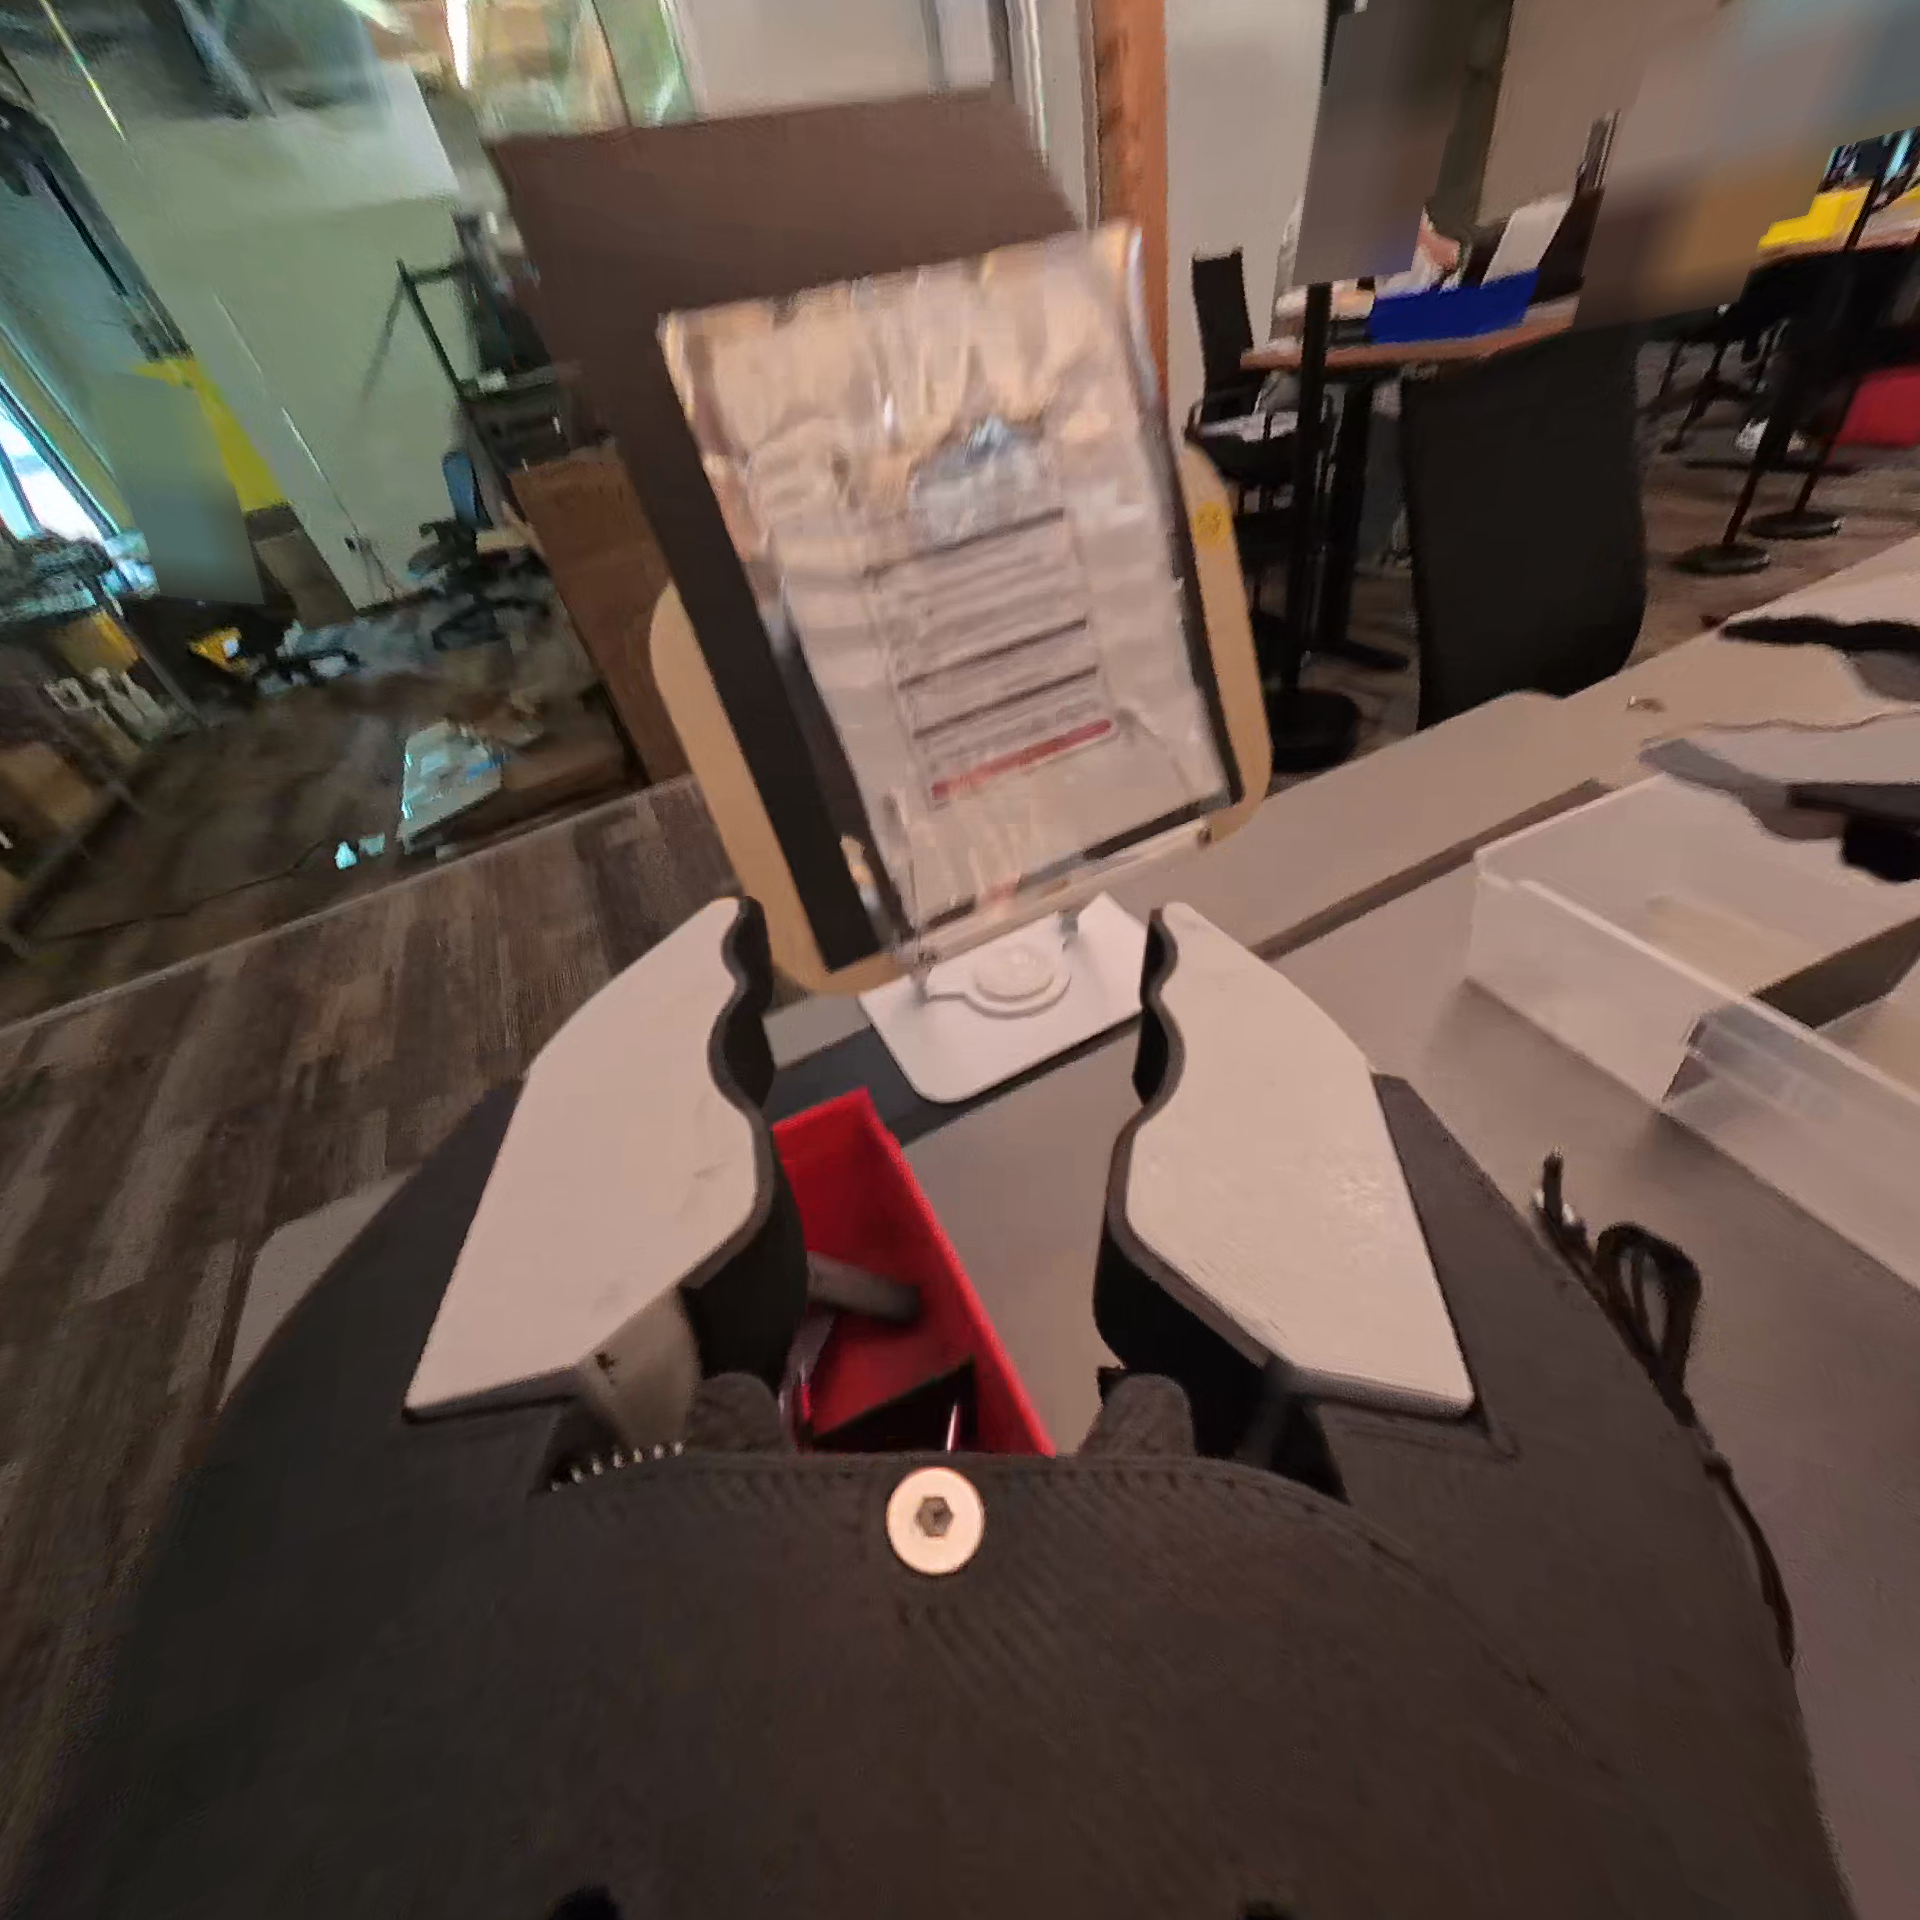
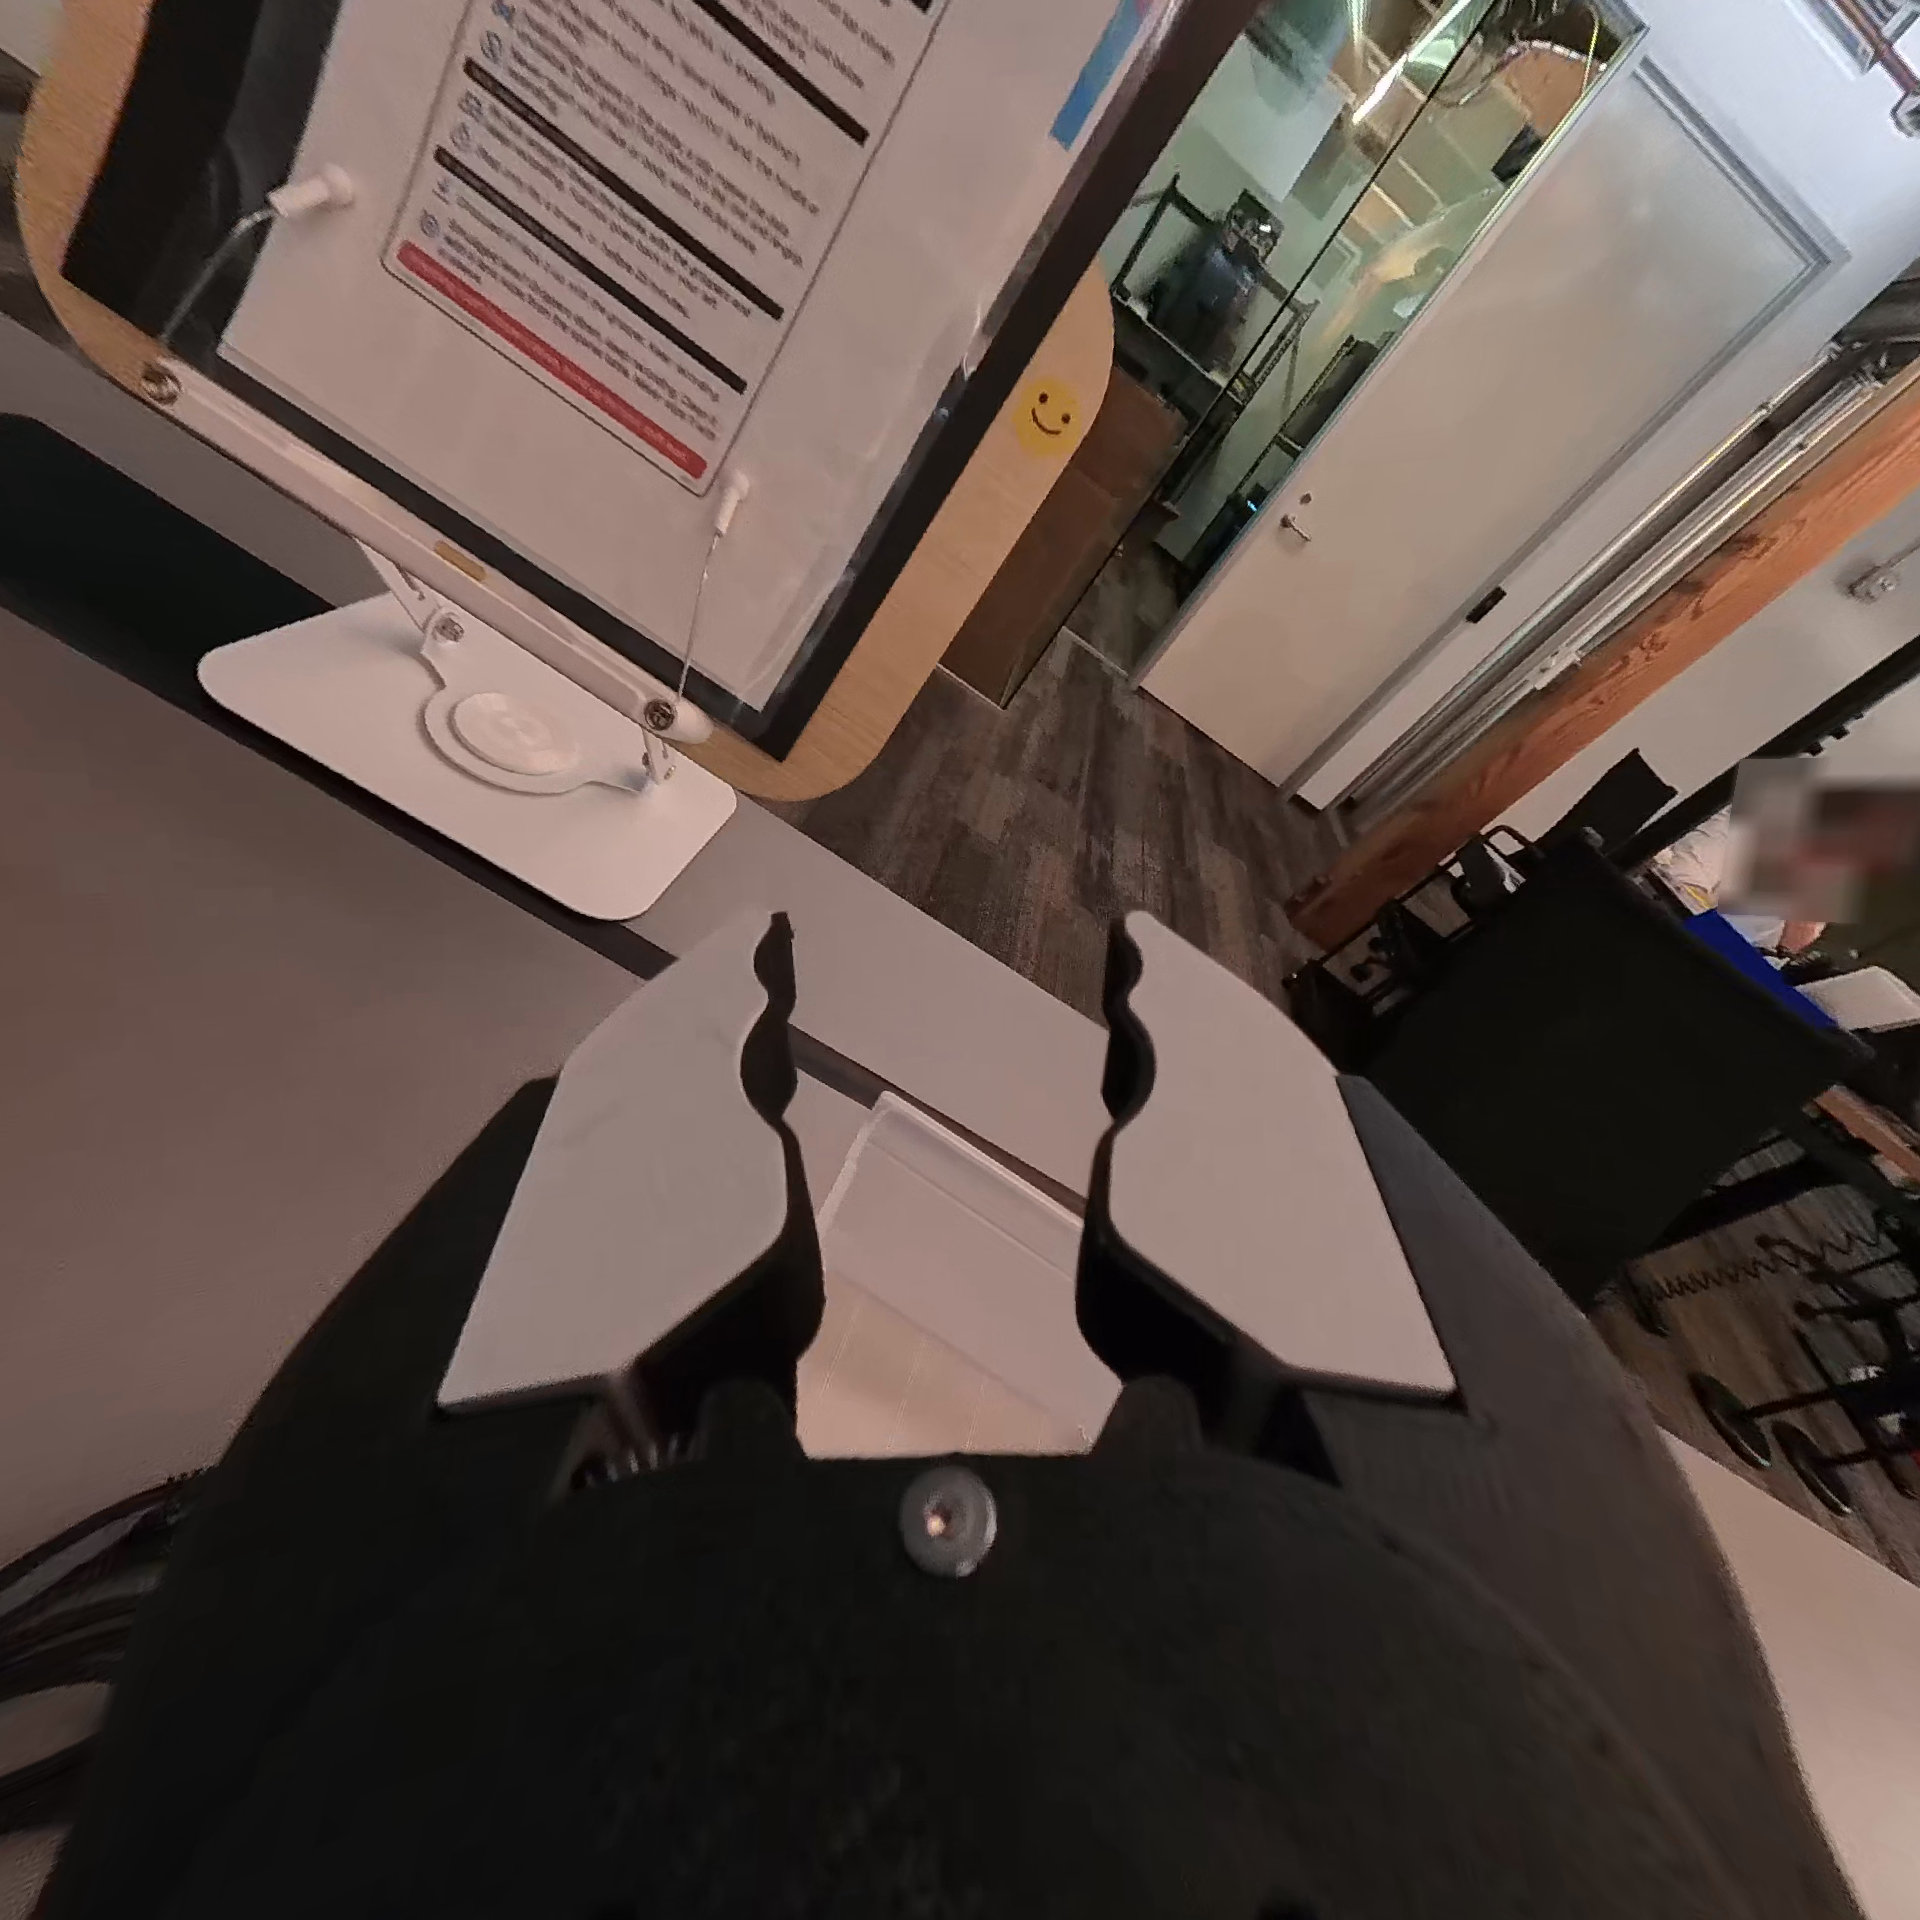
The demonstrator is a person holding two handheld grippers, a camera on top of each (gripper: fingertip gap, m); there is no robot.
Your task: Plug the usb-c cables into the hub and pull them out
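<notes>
My left gripper (image 1: pixel 956 940) is open and empty, held above the grey table over a red bin (image 1: pixel 894 1278) that holds a few dark and metallic items. A black cable (image 1: pixel 1631 1278) lies on the table to its right. My right gripper (image 2: pixel 948 951) is open and empty, held above the table's far edge over a clear tray (image 2: pixel 935 1278). No hub shows in either view. Dark cables (image 2: pixel 62 1590) show at the right wrist view's lower left edge.
A framed printed sheet on a white stand (image 1: pixel 997 1023) stands on the table ahead; it also shows in the right wrist view (image 2: pixel 468 769). Clear plastic trays (image 1: pixel 1662 956) sit at the right. A dark flat shape (image 1: pixel 1818 769) lies beyond. Past the table edge is carpet, chairs and desks. Left tips to right tips: about 35 cm.
</notes>
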